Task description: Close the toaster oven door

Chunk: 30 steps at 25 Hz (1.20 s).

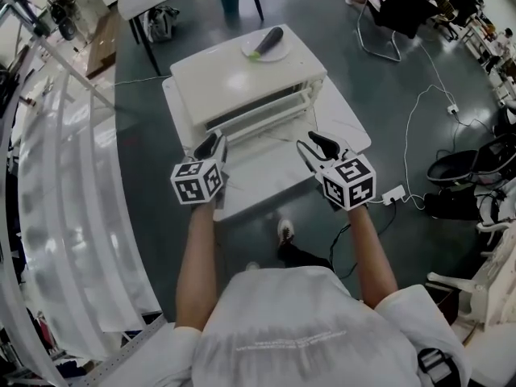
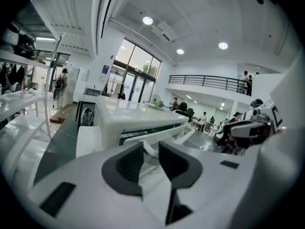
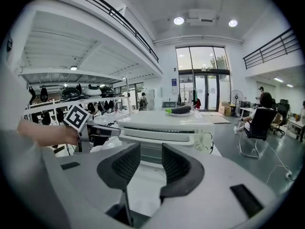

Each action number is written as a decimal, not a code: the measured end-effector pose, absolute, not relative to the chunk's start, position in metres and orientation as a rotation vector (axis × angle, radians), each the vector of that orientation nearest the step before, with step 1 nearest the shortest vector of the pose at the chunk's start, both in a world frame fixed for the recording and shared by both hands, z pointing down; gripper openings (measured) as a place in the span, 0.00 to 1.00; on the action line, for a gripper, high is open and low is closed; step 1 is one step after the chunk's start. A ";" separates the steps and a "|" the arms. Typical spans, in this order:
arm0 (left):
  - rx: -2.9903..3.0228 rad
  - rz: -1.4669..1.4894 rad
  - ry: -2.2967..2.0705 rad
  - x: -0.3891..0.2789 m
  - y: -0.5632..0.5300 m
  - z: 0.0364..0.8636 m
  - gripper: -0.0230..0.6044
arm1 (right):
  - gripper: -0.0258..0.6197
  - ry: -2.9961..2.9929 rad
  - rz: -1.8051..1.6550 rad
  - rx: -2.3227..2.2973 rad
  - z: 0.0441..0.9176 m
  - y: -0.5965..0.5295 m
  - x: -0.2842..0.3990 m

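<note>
The toaster oven (image 1: 242, 75) has its door (image 1: 262, 113) half raised. At the oven's front left, the left gripper (image 1: 214, 143) holds its jaws apart about the door's edge, not clearly pressing. At the front right, the right gripper (image 1: 316, 148) has its jaws apart and empty. The closing seems to be midway, and next the door probably needs a push upward until it is shut.

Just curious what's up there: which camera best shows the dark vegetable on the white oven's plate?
The head view: it looks down on the whole dark, green-tipped vegetable on its round white plate. The right gripper view shows it small, side-on; the left gripper view, only a green speck.
</note>
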<state>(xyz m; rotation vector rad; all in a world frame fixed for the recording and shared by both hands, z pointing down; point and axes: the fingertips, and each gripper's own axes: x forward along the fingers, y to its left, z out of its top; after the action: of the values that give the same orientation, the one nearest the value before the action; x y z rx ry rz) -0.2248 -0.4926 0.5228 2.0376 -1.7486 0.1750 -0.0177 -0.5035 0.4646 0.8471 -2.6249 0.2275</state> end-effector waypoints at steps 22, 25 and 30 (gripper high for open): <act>2.074 0.160 -1.839 -0.255 -0.486 0.501 0.19 | 0.25 -2.656 0.094 0.941 0.422 -0.526 -0.023; 2.145 0.220 -1.866 -0.259 -0.468 0.485 0.18 | 0.25 -2.665 0.041 0.966 0.406 -0.512 -0.027; 2.255 0.317 -1.941 -0.268 -0.432 0.446 0.11 | 0.25 -2.679 -0.065 0.986 0.373 -0.479 -0.041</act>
<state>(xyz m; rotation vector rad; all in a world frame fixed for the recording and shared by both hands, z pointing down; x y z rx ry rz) -0.2676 -0.4320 0.4461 2.2553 -1.9413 0.3169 -0.0412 -0.4795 0.3734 0.9857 -2.6788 -0.0649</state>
